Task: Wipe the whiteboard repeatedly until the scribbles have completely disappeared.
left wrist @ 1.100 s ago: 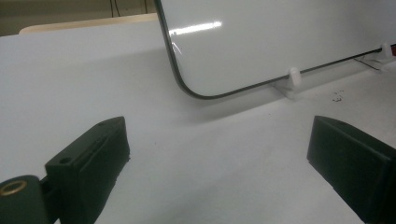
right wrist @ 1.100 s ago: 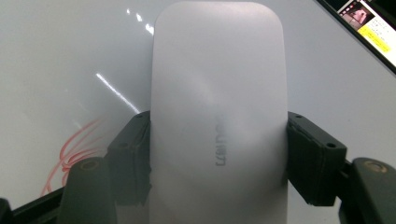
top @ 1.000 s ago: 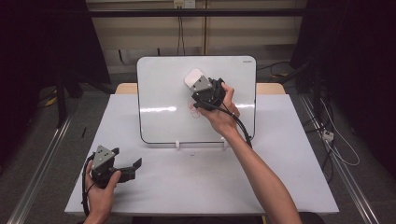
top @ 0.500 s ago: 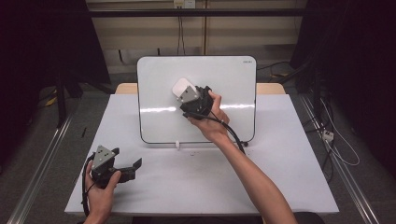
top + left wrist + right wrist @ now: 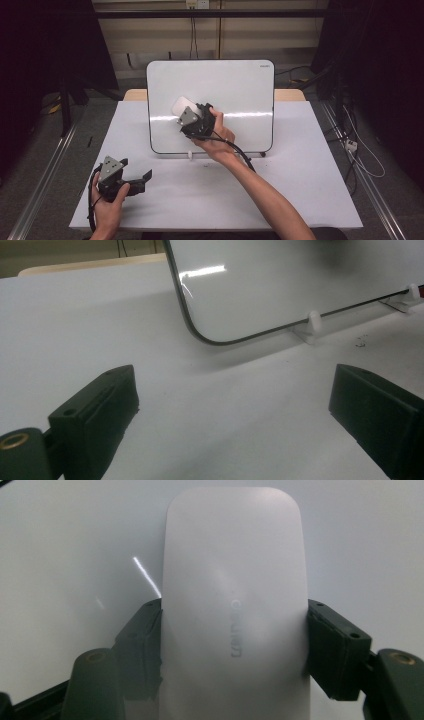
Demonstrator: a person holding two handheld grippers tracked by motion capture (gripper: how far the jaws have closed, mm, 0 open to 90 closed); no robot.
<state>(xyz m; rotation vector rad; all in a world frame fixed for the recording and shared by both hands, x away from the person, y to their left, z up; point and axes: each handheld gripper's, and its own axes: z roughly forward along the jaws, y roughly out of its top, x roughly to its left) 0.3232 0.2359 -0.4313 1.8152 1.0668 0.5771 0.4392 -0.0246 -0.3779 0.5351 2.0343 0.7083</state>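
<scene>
Right tongs (image 5: pixel 186 111) pinching a white eraser (image 5: pixel 181 106), held up against the whiteboard (image 5: pixel 240 90) left of its middle, seen from the high view. Hand (image 5: pixel 215 137) wrapped round the black body, forearm coming up from the bottom edge, cable trailing off beside the wrist. Left tongs (image 5: pixel 142 177) spread, holding nothing, low over the white worktop (image 5: pixel 300 175) near its front left corner, well apart from the board. Board standing upright on small white feet at the worktop's far side.

From the left gripper view: left tongs (image 5: pixel 235 405) wide apart, bare worktop (image 5: pixel 75 330) between the two black jaws. Rounded lower corner of the whiteboard (image 5: pixel 300 280) ahead, a white foot (image 5: pixel 310 327) under its bottom edge, a streak of glare on its face.

From the right gripper view: right tongs (image 5: pixel 234 645) clamped on both long sides of the eraser (image 5: pixel 235 580), faint lettering on its back. Eraser upright between the jaws, its rounded end pointing away, whiteboard (image 5: pixel 65 555) close behind; contact with the board not clear from here.
</scene>
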